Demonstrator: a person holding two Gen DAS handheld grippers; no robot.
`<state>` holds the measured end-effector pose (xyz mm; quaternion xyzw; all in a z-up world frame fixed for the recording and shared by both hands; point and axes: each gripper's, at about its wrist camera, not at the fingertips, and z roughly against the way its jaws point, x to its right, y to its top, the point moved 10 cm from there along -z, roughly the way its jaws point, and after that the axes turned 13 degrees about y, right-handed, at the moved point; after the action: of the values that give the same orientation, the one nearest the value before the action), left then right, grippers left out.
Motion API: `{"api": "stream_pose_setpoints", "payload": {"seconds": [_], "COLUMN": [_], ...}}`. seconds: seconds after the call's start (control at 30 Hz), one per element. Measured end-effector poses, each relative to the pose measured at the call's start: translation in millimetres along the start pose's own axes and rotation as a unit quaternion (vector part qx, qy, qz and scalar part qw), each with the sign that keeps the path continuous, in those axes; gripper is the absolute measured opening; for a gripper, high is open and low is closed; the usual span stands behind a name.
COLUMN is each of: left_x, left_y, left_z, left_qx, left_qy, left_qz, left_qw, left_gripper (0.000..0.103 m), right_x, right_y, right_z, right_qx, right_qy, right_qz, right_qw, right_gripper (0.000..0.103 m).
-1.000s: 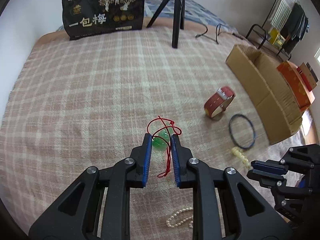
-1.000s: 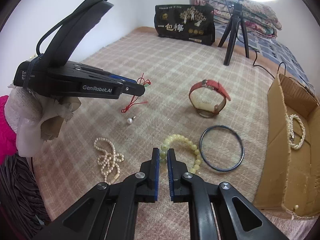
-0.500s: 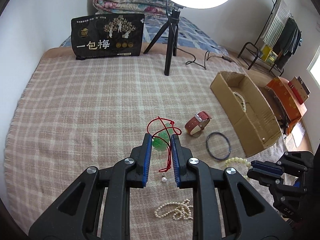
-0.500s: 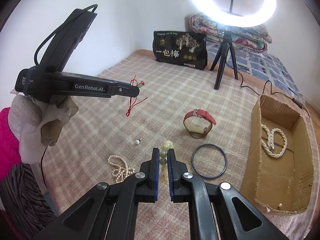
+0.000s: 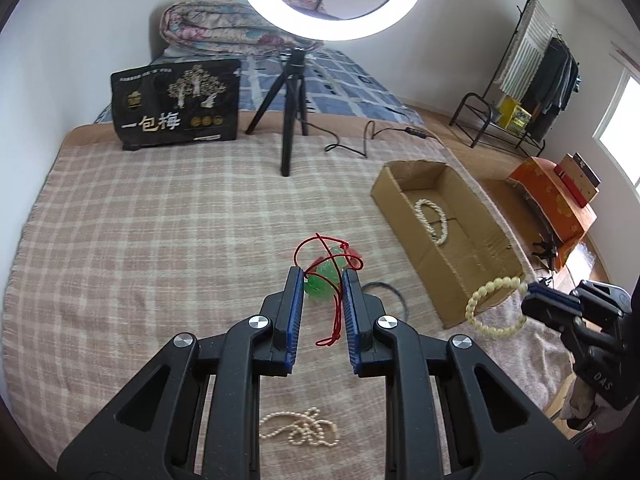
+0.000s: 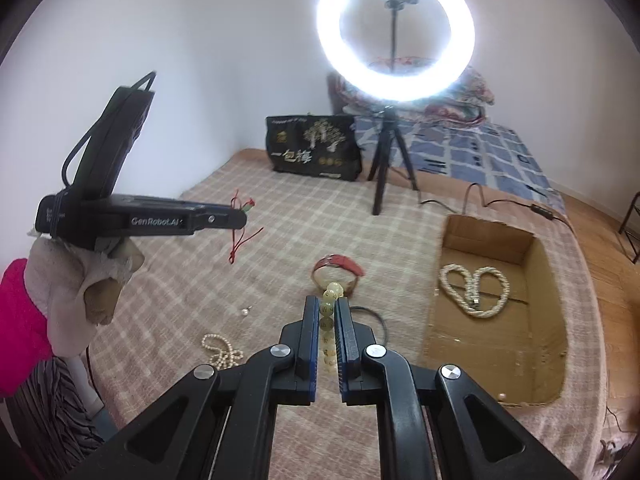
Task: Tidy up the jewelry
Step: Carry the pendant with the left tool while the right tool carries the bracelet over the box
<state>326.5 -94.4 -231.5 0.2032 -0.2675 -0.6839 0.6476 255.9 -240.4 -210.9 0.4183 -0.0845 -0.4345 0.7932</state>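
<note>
Left tool (image 5: 322, 282) pinches a green pendant (image 5: 325, 278) on a red cord (image 5: 338, 320), held clear of the bed; the cord loops above the jaws and a knotted tail hangs loose below. Right tool (image 6: 328, 312) has its jaws pressed nearly together on a pale bead bracelet (image 6: 329, 304); in the left wrist view the bracelet (image 5: 496, 306) hangs as an open ring from the tool's tip, just in front of the near corner of the cardboard box (image 5: 472, 276). The box sits on the checked blanket (image 5: 160, 220), open-topped, with a pearl necklace (image 6: 476, 288) already lying inside. Still on the blanket: red-strap watch (image 6: 338, 270), dark bangle (image 5: 386, 292) partly hidden behind the tools, a tangled pearl strand (image 5: 302, 428), a single loose pearl (image 6: 245, 311). Ring light on tripod (image 5: 294, 100) and a black printed bag (image 5: 178, 106) stand at the far edge. Risks, as judged: the bracelet is caught by only a few beads, so a swing or jolt could slip it out short of the box; the hanging ring could snag on the box's ragged near wall. The pendant's loose cord tail could catch on the jaws at release and drag the pendant back out. Both tools converging on one narrow box could collide.
</note>
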Motion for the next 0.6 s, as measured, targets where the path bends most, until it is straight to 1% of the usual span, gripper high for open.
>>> {"api": "stream_pose_setpoints", "payload": {"seconds": [0.23,0.33,0.6], "left_x": [44.1,63.0,116.5], "left_y": [7.0,8.8,9.5], "left_z": [6.0,6.1,-2.0], "left_qx": [0.008,0.008,0.002], "left_qy": [-0.027,-0.039,-0.067], "left_qz": [-0.017,-0.023,-0.039], "left_qw": [0.9994,0.999,0.997], "left_gripper": [0.018,0.018,0.018], "right_x": [46.1,62.8,103.9], "right_y": [5.8,6.8,7.7], "right_z": [42.3,54.0,60.7], "right_qx": [0.037,0.048,0.059], "right_qy": [-0.04,-0.054,-0.08], "right_qz": [-0.038,-0.051,-0.082], "right_qw": [0.998,0.996,0.992], "right_gripper": [0.005,0.005,0.005]}}
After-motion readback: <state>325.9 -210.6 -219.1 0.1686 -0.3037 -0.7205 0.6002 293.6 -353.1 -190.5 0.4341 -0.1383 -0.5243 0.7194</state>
